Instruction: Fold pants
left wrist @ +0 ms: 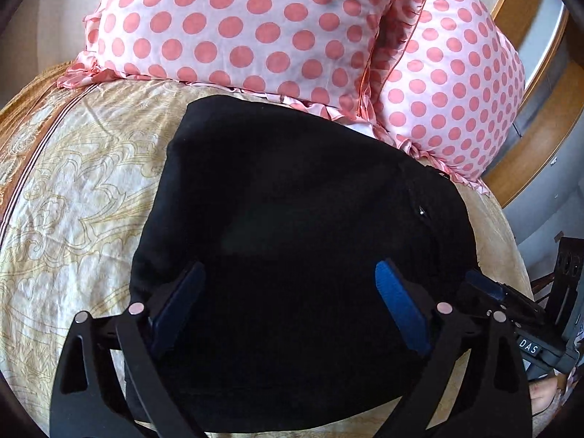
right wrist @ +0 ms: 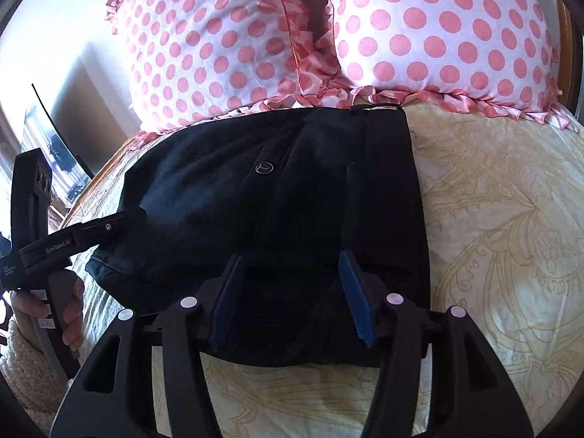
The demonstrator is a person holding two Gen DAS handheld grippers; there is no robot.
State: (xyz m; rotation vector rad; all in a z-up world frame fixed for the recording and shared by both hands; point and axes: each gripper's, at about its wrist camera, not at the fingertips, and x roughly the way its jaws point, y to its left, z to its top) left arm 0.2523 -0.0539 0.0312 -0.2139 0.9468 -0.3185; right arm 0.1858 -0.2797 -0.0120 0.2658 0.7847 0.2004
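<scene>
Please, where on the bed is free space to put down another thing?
Bare bedspread lies to the right of the black pants, below the polka-dot pillows. A second bare patch borders the pants' other side. The pillow end is crowded.

Pants (left wrist: 292, 237) near hem hidden behind tongs.

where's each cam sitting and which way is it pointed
Left wrist: rides the left gripper, looking along its open fingers over the black pants toward the pillows; the other gripper shows at right.
Right wrist: rides the right gripper, fingers open, facing the pants and pillows; the other gripper and a hand show at left.
Shared: pants, pillows and bedspread.
</scene>
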